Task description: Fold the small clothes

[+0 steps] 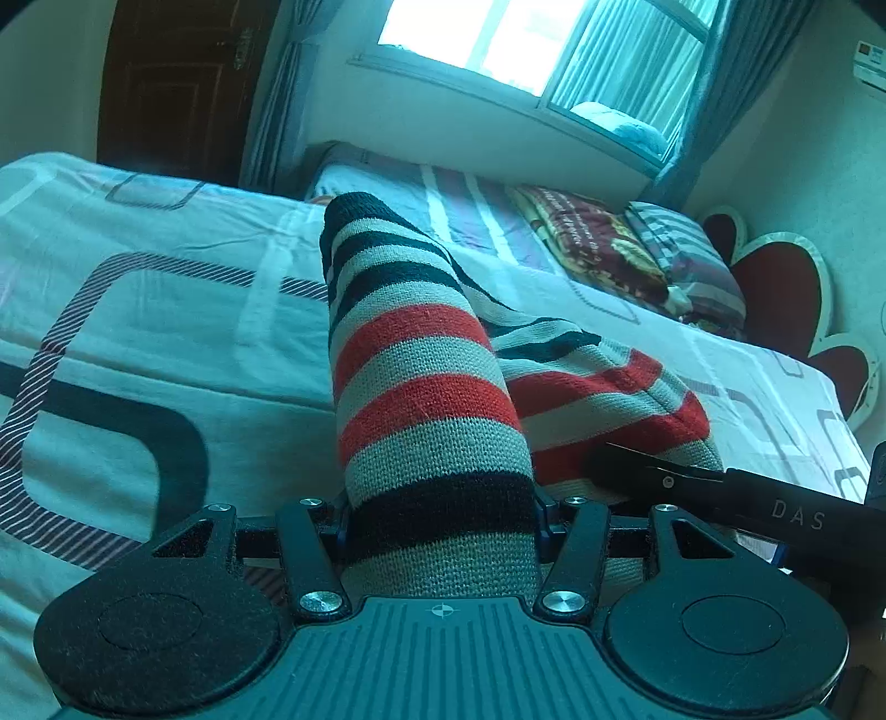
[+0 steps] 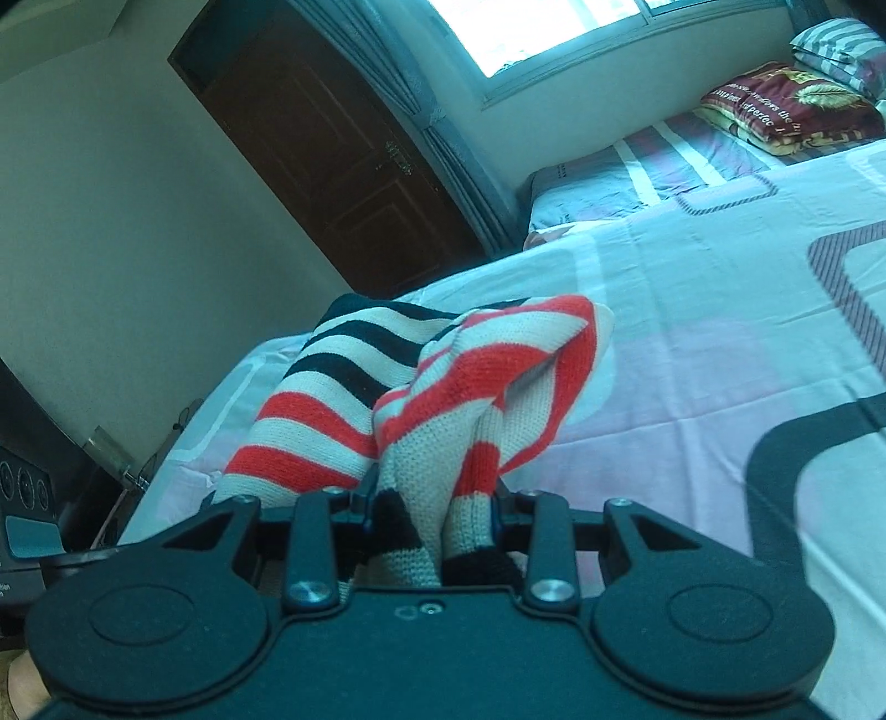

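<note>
**Operator:** Bedroom on both feeds, and the bed (image 1: 138, 343) with its pale sheet fills most of the lower half of each. Nearest me on the left wrist view, my left tool (image 1: 440, 526) is clamped on the striped knit garment (image 1: 421, 387). Its fingers are buried in the fabric, so I only see the linkage pressed against it on either side.

**Observer:** And the right one?

**Operator:** My right tool (image 2: 437, 520) is closed on the same striped knit garment (image 2: 443, 399), with a bunched fold of red, cream and black knit squeezed between its fingers. In the left view I also see its black body coming in from the right edge, lying against the knit just beside my left tool.

**Observer:** Where does the garment sit?

**Operator:** It rises from both tools and drapes forward over the bed. On the left view one tube of stripes stands up in front of the camera, and the rest slumps to the right onto the sheet. On the right view it lies near the bed's edge.

**Observer:** Further back?

**Operator:** Beyond it is a folded dark red blanket (image 1: 598, 243), touching a striped pillow (image 1: 686, 260), near a red heart-shaped headboard (image 1: 786, 299). Behind those are a window (image 1: 498, 39) with grey curtains (image 1: 714, 94), and a dark wooden door (image 2: 332, 149).
</note>
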Action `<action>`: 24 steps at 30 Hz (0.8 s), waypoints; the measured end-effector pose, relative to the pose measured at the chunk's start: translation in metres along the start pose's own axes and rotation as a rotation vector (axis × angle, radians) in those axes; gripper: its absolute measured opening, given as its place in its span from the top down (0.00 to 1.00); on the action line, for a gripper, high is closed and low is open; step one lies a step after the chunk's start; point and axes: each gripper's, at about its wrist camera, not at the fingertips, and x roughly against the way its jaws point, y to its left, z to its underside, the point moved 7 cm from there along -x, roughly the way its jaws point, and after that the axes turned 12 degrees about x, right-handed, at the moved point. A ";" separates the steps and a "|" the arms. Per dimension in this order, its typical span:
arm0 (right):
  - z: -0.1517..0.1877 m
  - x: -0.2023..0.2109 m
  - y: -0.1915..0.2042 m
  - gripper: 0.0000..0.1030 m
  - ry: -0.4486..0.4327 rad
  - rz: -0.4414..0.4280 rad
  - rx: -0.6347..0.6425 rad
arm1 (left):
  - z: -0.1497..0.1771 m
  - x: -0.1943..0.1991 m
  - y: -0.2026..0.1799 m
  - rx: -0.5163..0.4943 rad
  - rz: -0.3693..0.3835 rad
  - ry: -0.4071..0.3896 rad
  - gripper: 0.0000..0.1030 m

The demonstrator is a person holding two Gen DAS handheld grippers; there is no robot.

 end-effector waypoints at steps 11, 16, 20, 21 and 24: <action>0.036 -0.025 -0.038 0.49 0.071 0.042 -0.123 | 0.016 -0.040 0.040 0.040 0.026 0.027 0.22; 0.020 -0.010 -0.032 0.47 0.037 0.106 -0.081 | 0.008 -0.016 0.034 0.028 -0.006 -0.019 0.21; -0.009 -0.004 -0.026 0.48 -0.016 0.154 -0.036 | -0.014 0.005 0.014 -0.021 0.014 -0.112 0.21; -0.018 -0.005 -0.022 0.50 -0.027 0.167 -0.012 | -0.020 0.003 0.008 -0.026 0.020 -0.112 0.21; -0.039 -0.020 -0.013 0.57 -0.034 0.188 0.026 | -0.033 -0.021 -0.001 -0.050 -0.022 -0.088 0.21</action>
